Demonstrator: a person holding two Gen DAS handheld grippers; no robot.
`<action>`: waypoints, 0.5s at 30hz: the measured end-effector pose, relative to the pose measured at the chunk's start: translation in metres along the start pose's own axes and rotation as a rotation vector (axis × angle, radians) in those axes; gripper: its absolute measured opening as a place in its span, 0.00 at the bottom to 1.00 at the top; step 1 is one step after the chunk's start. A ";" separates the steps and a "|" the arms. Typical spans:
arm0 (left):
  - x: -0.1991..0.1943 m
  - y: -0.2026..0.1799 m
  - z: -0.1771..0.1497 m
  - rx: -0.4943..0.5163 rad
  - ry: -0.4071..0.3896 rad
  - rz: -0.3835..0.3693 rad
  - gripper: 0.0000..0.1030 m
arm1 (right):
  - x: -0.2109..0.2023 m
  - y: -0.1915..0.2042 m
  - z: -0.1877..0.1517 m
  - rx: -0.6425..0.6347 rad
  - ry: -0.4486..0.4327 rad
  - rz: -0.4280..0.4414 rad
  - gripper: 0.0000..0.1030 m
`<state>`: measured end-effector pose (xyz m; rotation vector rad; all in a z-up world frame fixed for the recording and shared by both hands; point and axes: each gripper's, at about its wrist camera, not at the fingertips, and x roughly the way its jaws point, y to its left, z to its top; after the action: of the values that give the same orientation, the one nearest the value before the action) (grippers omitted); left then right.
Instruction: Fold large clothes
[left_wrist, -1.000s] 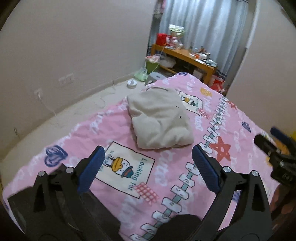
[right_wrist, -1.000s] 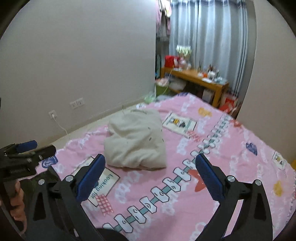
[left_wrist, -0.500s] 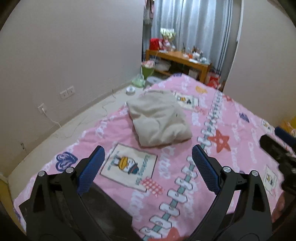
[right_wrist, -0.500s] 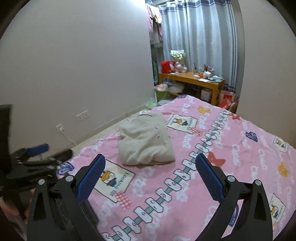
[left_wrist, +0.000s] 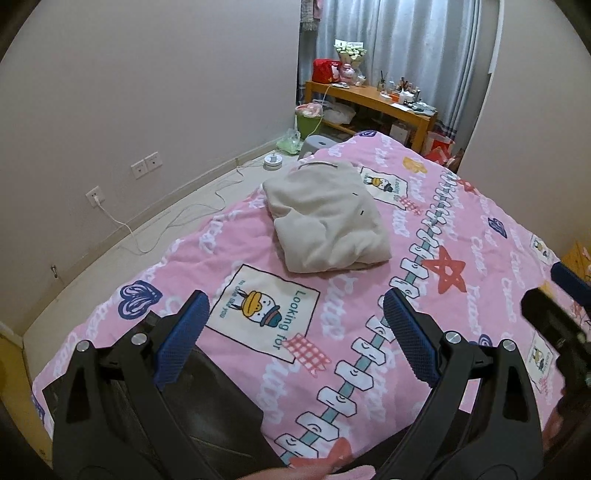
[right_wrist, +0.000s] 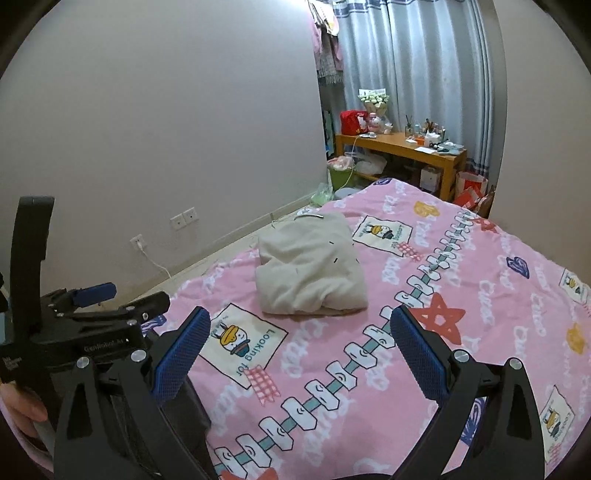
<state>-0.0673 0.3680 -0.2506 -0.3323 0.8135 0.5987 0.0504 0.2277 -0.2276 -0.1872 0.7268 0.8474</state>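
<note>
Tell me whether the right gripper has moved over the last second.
Yes. The right gripper has pulled back and tilted up from the folded beige garment: the garment looks smaller, and more curtain shows.

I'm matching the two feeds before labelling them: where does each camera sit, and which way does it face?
Left wrist: sits on the left tool, looking along its open fingers across the pink bed toward the folded beige garment; the right tool shows at the right edge.
Right wrist: sits on the right tool, facing the same way; the left tool and a hand show at left.
Shared: garment, bed, wooden desk, curtains.
</note>
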 end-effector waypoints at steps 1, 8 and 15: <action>0.000 -0.001 0.001 0.002 -0.002 0.000 0.90 | -0.001 0.000 -0.001 0.002 0.003 0.010 0.93; -0.006 -0.014 0.007 0.051 -0.008 0.001 0.90 | -0.005 -0.007 -0.001 0.022 0.005 0.010 0.92; -0.010 -0.019 0.010 0.066 -0.002 -0.011 0.90 | -0.011 -0.018 -0.001 0.055 0.007 -0.003 0.93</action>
<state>-0.0555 0.3544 -0.2352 -0.2757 0.8269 0.5603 0.0588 0.2086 -0.2236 -0.1425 0.7554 0.8230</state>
